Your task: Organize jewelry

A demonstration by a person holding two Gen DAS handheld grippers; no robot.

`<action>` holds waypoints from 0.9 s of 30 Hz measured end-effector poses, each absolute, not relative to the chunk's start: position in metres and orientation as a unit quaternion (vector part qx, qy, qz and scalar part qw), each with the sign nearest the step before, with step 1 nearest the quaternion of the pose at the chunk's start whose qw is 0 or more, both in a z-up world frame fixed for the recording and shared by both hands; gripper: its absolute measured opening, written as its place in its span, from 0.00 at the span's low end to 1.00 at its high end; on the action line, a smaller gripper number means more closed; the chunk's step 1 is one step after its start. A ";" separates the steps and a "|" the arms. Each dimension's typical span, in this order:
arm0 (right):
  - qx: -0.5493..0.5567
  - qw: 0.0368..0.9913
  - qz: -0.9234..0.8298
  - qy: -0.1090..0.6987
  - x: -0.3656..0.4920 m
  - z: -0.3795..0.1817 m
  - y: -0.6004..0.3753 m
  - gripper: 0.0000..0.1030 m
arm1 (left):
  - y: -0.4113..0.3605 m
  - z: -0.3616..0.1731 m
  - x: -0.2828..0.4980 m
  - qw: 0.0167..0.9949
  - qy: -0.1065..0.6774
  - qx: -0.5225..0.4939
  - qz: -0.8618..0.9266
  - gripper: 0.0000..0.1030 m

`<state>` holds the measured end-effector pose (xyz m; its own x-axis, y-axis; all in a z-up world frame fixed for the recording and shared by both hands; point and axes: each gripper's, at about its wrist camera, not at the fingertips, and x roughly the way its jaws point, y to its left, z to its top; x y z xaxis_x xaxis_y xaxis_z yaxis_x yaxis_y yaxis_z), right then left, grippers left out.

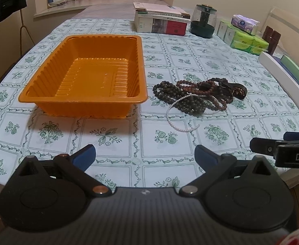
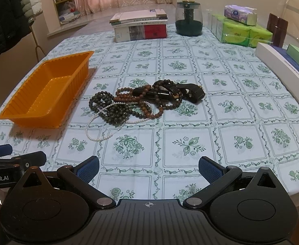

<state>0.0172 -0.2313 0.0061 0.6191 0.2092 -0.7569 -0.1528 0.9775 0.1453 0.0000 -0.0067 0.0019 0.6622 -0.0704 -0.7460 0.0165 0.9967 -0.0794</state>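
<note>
Here, in the left wrist view, the left gripper (image 1: pixel 145 156) hovers spread wide, holding nothing; the jewelry pile (image 1: pixel 198 95) lies right of the orange tray (image 1: pixel 84 101). In the right wrist view, the right gripper (image 2: pixel 149 168) likewise gapes, with nothing between its fingers, short of the pile.

The left gripper (image 1: pixel 145 156) is black, with two round discs, shiny silver pins and blue pads on its fingers (image 1: pixel 84 156). The right gripper (image 2: pixel 148 168) looks the same, with bumpy blue pads (image 2: pixel 208 168) and a small white cross mark low in the frame.
</note>
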 end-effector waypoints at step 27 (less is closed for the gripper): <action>0.033 0.899 0.101 0.425 0.017 0.006 -0.231 1.00 | -0.009 0.001 -0.001 0.911 0.410 -0.034 -0.027 0.99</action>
